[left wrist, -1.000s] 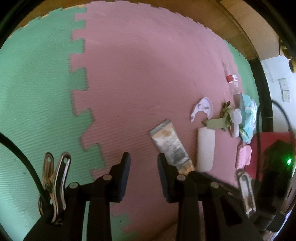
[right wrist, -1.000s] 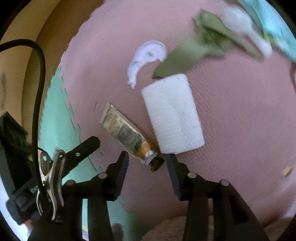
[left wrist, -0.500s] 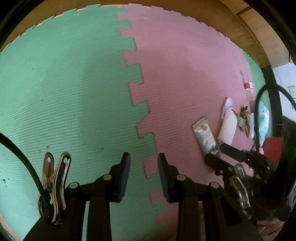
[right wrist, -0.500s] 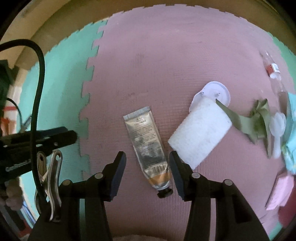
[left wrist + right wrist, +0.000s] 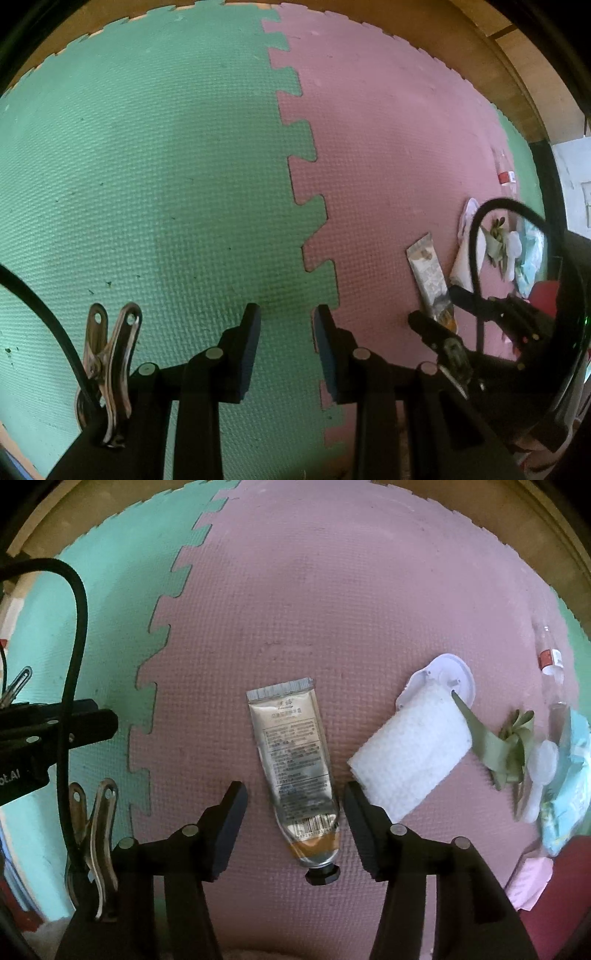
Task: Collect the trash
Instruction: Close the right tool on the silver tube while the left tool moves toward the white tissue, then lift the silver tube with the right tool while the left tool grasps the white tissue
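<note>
Right wrist view: the tube (image 5: pixel 295 764) is seen flat on the pink mat (image 5: pixel 332 590), long axis running near-to-far, cap end nearest, bracketed untouched by the right gripper (image 5: pixel 295 805), whose jaws have just been opening, so it's way closer than the empty, parted left gripper (image 5: pixel 286 332).

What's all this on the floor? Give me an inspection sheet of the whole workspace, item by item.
Surface: pink foam mat interlocked with green foam mat.
Job's things: squeezed tube, white paper roll, white lid, clear bottle, green ribbon, blue packet.
Clutter: nothing seen beyond the trash.
Grippers: right hand-held gripper open astride the tube, jaws just widening, not touching; left hand-held gripper open, empty.
Cables: black cable on each gripper.
Surroundings: wooden floor.
</note>
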Tool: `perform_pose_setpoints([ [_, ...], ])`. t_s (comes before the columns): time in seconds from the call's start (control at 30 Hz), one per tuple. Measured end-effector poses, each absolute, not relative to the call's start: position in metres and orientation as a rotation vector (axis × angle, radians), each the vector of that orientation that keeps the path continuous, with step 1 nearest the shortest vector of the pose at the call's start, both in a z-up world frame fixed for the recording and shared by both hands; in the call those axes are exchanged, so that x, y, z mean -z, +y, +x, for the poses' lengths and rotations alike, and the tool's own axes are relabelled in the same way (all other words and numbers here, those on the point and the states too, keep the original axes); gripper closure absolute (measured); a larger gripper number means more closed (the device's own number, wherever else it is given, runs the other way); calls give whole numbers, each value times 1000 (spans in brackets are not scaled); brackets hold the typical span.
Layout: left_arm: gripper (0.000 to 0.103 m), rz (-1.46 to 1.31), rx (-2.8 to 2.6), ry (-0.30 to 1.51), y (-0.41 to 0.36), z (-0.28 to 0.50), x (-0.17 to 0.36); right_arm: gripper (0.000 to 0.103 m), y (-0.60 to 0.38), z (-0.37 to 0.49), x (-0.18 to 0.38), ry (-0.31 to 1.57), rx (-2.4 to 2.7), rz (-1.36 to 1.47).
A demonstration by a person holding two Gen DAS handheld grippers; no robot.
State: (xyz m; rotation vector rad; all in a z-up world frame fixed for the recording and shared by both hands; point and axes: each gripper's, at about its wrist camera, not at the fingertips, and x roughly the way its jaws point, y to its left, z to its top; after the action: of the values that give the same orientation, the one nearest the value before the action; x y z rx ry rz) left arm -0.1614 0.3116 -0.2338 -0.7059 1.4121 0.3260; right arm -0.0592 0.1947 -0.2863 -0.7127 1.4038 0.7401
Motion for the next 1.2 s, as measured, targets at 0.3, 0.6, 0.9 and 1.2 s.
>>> perform_pose_setpoints([
  [0.3, 73, -704, -325, 1414, 313, -165, 233, 64, 192, -50, 286, 1403, -711, -673],
  [0.6, 73, -684, -332, 1410, 307, -163, 228, 66, 151, -36, 277, 1407, -713, -607],
  [0.9, 73, -652, -321, 1415, 290, -157, 222, 66, 102, -19, 249, 1401, -726, -459],
  [1.2, 72, -571, -264, 1421, 258, -138, 209, 66, 30, -14, 204, 1347, -707, -255],
])
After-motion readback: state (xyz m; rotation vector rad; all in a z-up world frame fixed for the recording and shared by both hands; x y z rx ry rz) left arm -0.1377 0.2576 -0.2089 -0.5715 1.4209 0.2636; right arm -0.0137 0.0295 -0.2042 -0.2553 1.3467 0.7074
